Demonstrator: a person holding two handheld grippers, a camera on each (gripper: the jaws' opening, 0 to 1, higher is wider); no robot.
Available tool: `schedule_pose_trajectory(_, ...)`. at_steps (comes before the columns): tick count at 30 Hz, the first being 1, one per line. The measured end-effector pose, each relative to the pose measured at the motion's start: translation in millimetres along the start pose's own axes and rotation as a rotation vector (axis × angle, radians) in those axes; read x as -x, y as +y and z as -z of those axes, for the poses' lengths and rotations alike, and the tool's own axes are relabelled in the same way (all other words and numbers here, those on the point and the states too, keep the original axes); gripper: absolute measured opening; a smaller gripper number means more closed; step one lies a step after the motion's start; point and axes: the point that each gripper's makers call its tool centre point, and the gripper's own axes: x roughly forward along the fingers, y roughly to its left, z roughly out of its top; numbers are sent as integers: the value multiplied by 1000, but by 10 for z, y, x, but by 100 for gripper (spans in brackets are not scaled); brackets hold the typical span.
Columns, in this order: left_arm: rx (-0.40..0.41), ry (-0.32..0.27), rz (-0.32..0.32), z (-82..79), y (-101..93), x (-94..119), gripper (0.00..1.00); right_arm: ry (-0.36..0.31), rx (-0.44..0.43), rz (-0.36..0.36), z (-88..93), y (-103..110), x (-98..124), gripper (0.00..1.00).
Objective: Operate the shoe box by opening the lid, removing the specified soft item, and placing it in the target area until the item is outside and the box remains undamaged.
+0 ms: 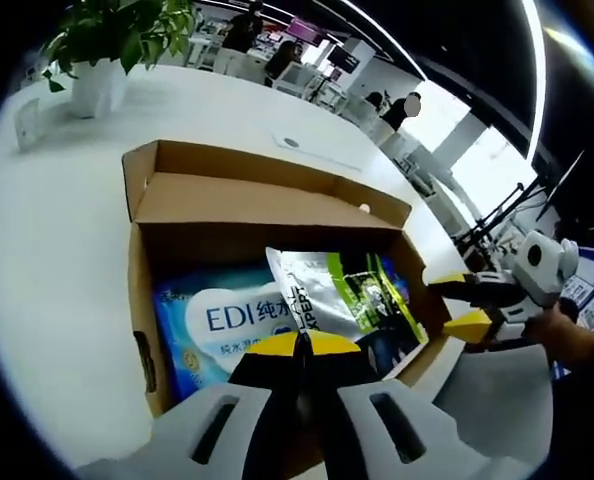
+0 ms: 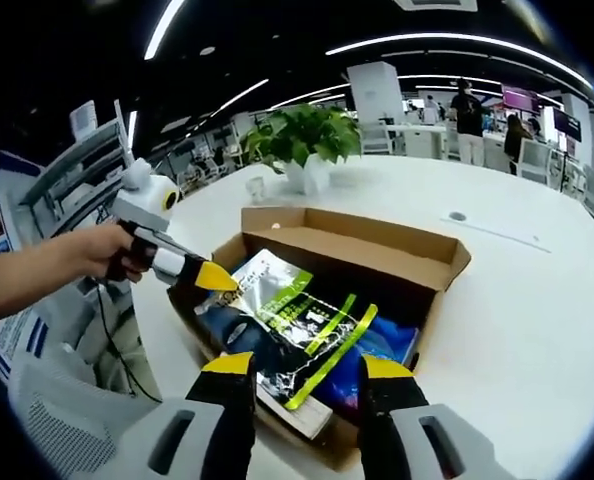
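Observation:
An open cardboard shoe box (image 1: 237, 200) (image 2: 377, 250) sits on a white table (image 1: 57, 250), its lid flaps folded back. Inside lie a blue soft pack of wipes (image 1: 227, 320) and a silver and green pouch (image 1: 327, 290) (image 2: 297, 310) on top of it. My left gripper (image 1: 299, 345) is shut at the near rim of the box, over the edge of the wipes pack. In the right gripper view it comes in from the left (image 2: 217, 276), held by a hand, its tip by the pouch's corner. My right gripper (image 2: 307, 365) stands open over the box's near wall; it also shows as an open gripper (image 1: 459, 302) beside the box.
A potted plant (image 1: 107, 50) (image 2: 302, 140) stands on the table beyond the box, with a small card (image 1: 27, 120) near it. A flat sheet (image 1: 317, 150) lies further back. A grey mesh chair (image 2: 57, 400) is beside the table. People stand at desks far behind.

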Motion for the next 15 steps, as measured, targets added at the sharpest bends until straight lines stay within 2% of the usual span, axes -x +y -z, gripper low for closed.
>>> schedule_pose_trajectory(15,-55,28,-48,18,106,23,0,102,-10,-35,68,57,-229,36)
